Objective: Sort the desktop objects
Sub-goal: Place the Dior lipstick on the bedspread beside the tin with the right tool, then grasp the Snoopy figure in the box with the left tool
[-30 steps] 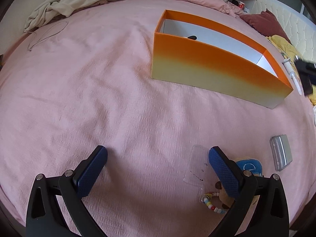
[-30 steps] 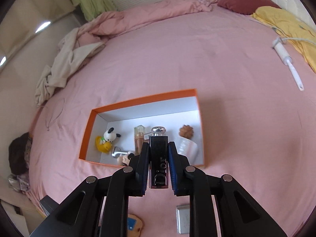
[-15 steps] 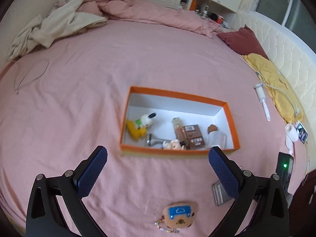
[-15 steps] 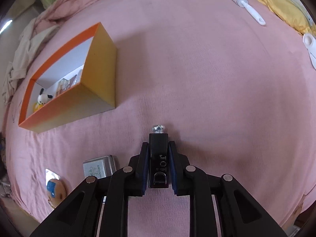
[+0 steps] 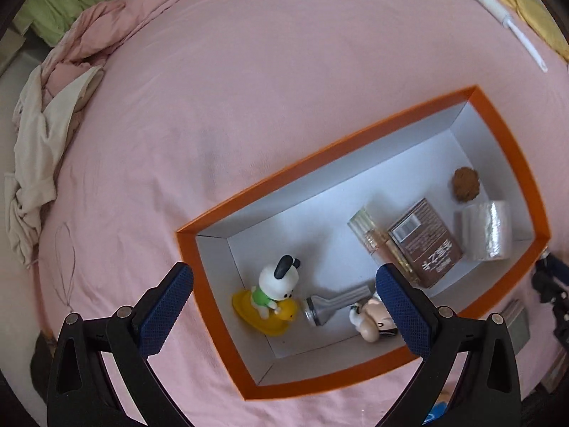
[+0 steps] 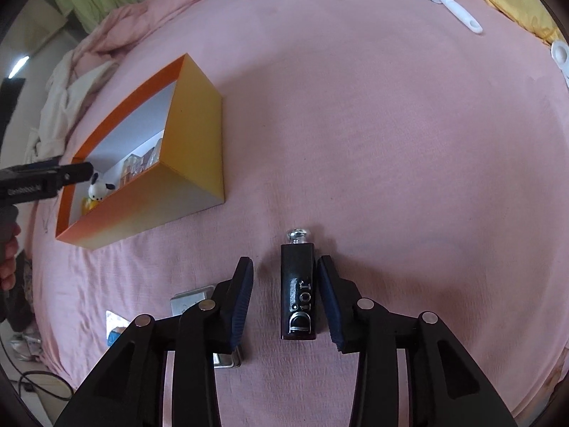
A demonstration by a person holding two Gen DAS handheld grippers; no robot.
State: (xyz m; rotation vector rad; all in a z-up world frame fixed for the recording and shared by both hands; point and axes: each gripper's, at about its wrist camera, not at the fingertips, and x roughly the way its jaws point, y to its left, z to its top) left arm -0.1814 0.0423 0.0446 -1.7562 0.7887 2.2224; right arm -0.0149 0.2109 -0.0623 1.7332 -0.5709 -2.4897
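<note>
A black Dior lipstick (image 6: 298, 291) lies on the pink bedspread between the fingers of my right gripper (image 6: 284, 263). Its jaws are opening; the left pad stands clear of the lipstick and the right pad is just beside it. The orange box (image 6: 192, 135) sits up and to the left. My left gripper (image 5: 283, 277) hangs open over that orange box (image 5: 192, 249), holding nothing. Inside lie a white dog figure on a yellow float (image 5: 274, 284), a silver piece (image 5: 334, 304), a small figurine (image 5: 370, 320), a perfume bottle (image 5: 377, 242), a brown packet (image 5: 425, 242) and a clear roll (image 5: 487, 231).
A silver tin (image 6: 188, 300) and a charm with a blue patch (image 6: 113, 331) lie on the bed by my right gripper's left finger. A white wand-shaped tool (image 6: 448, 0) and yellow cloth (image 6: 519, 3) lie far right. Crumpled clothes (image 5: 39, 149) sit at the left edge.
My right gripper came down from above the box to the bedspread and let go of the lipstick, its jaws parting. My left gripper swung from the bed to above the box and rolled.
</note>
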